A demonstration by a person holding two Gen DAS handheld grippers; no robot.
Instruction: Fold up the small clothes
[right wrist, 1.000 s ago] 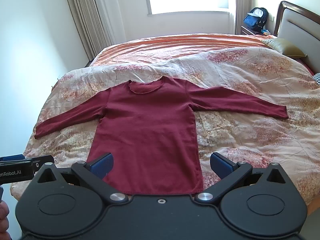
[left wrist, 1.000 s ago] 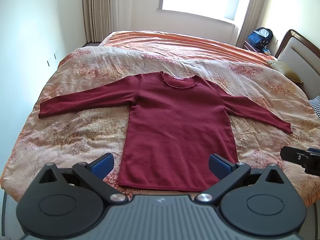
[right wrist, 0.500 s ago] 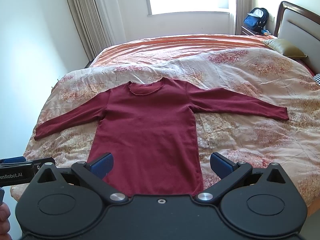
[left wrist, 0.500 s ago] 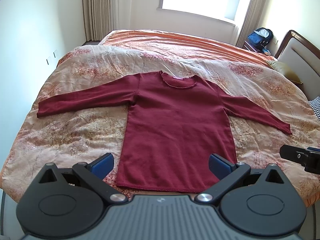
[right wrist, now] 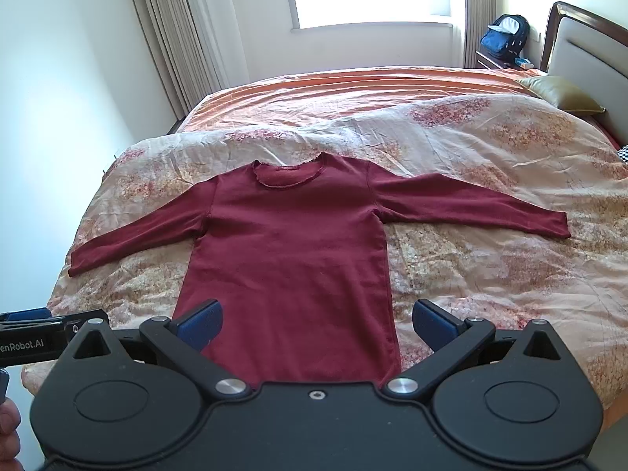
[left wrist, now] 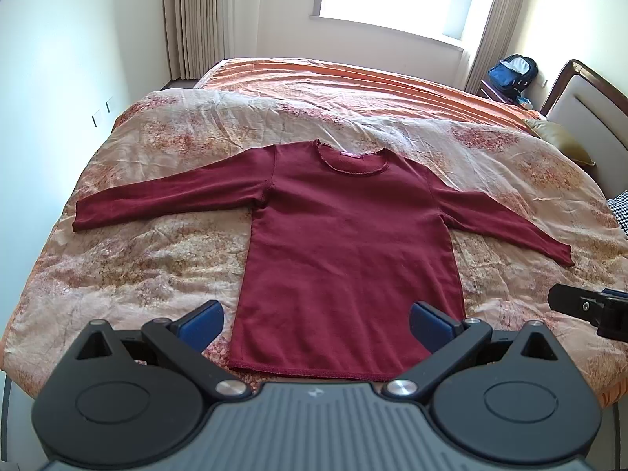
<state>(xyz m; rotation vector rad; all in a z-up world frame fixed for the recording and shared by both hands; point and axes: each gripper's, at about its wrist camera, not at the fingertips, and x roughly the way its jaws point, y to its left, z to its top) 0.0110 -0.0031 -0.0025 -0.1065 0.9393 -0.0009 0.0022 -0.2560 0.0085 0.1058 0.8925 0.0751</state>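
Note:
A dark red long-sleeved shirt (left wrist: 349, 251) lies flat and face up on the bed, both sleeves spread out to the sides, collar at the far end, hem nearest me. It also shows in the right wrist view (right wrist: 290, 251). My left gripper (left wrist: 316, 322) is open and empty, held above the hem near the bed's front edge. My right gripper (right wrist: 317, 320) is open and empty, held above the hem's right part. Each gripper's side shows at the edge of the other's view.
The shirt rests on a floral beige quilt (left wrist: 157, 251) over an orange bedspread (left wrist: 353, 86). A wooden headboard (right wrist: 581, 35) and an olive pillow (right wrist: 561, 94) are at the right. A blue backpack (right wrist: 506, 35) sits by the window. A wall is at the left.
Both grippers have drifted slightly; the shirt sits a little higher in the left wrist view. The shirt itself has not moved and both grippers stay open.

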